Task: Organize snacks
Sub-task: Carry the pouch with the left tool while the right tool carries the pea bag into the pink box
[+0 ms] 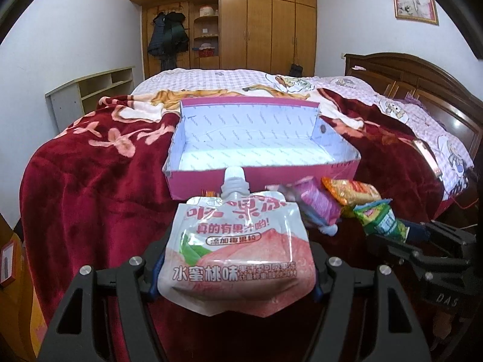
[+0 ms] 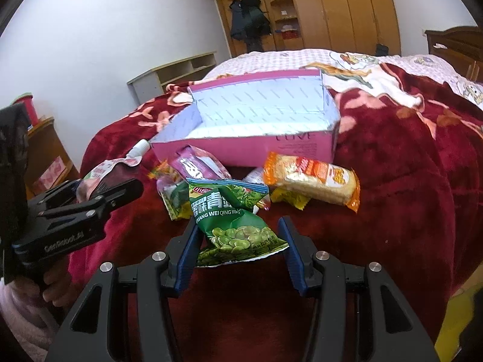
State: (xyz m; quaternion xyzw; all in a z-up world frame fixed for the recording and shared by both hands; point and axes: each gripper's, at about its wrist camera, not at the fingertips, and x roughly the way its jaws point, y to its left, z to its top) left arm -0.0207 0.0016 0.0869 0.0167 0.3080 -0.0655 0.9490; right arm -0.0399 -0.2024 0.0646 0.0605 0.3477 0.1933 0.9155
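The left claw [image 1: 237, 274] grips a soft white-and-pink peach jelly pouch with a white cap [image 1: 238, 250]. The right claw [image 2: 238, 256] pinches a crinkly green bag of peas [image 2: 238, 226]. Both hang above the red fuzzy blanket [image 2: 392, 181], just in front of the empty pink cardboard box [image 1: 259, 178]. The slippery bags could slide out, or bump the box's near wall. Inside, the box has lots of room.

My left gripper [image 1: 237, 274] clamping a peach jelly pouch [image 1: 238, 256], open pink box [image 1: 262, 163] beyond, mid red blanket [image 1: 90, 187], snack packets [image 1: 332, 202] beside it
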